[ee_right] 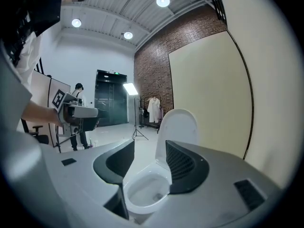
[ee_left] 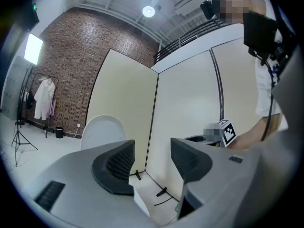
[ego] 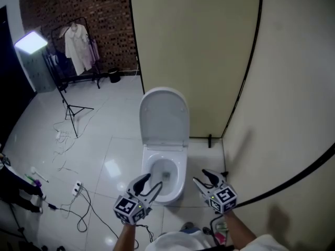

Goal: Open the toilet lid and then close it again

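The white toilet stands against the cream partition with its lid (ego: 164, 116) raised upright and the bowl (ego: 165, 171) uncovered. My left gripper (ego: 149, 184) hovers at the bowl's front left, open and empty. My right gripper (ego: 205, 178) hovers at the bowl's front right, also open and empty. Neither touches the toilet. In the left gripper view the left gripper (ee_left: 152, 151) points past the lid (ee_left: 100, 132) toward the partition corner. In the right gripper view the right gripper (ee_right: 149, 151) frames the bowl (ee_right: 145, 191) and the raised lid (ee_right: 178, 127).
Cream partition walls (ego: 209, 51) close in behind and to the right of the toilet. On the tiled floor to the left lie cables and a power strip (ego: 77, 188), with a light stand (ego: 70, 111) and a clothes rack (ego: 78, 48) farther back. A person (ee_right: 78, 120) stands far off.
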